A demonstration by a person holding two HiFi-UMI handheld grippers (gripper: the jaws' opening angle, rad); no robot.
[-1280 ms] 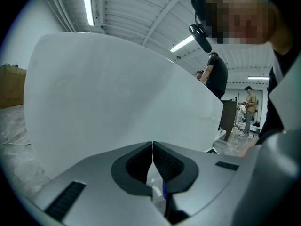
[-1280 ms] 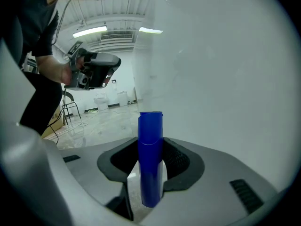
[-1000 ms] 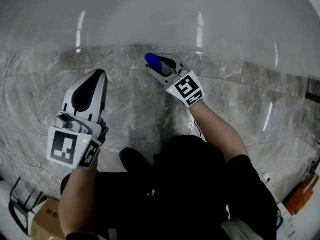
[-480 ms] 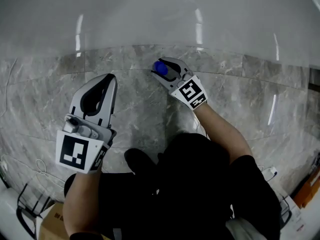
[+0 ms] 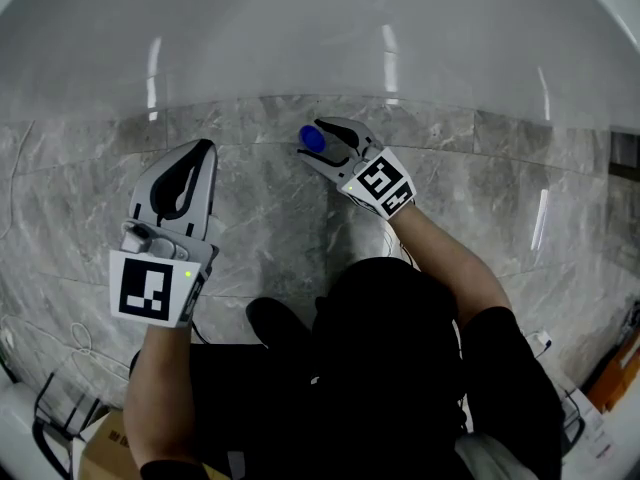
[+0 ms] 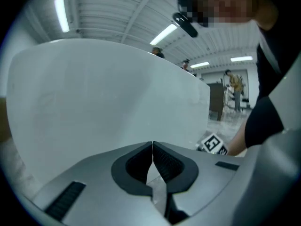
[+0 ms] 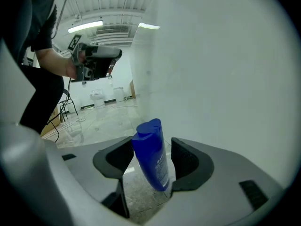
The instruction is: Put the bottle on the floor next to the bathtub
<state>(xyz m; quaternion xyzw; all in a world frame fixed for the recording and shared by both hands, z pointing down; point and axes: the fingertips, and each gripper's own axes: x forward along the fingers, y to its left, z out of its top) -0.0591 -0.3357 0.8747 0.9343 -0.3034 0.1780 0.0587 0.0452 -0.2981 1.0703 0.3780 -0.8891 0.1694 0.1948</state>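
The blue bottle (image 5: 312,139) (image 7: 151,154) stands on the grey marble floor (image 5: 260,218), leaning a little, close to the white bathtub wall (image 5: 300,28) (image 7: 225,79). My right gripper (image 5: 319,137) (image 7: 151,144) has it between its jaws, which have just been opening. A gap shows between the bottle and the right-hand pad, so the pads are not pressing it. To the left, my left gripper (image 5: 205,148) (image 6: 153,146) hangs above the floor, shut, with its pads meeting and nothing between them. It points at the bathtub wall (image 6: 94,93).
A cardboard box (image 5: 95,438) and a black wire frame (image 5: 40,398) with a cable sit at the lower left. Orange items (image 5: 610,388) lie at the right edge. In the right gripper view a chair (image 7: 70,105) stands far back on the floor.
The right gripper's jaws have spread apart around the bottle, which now stands on the floor by the tub. The left gripper has hardly shifted.
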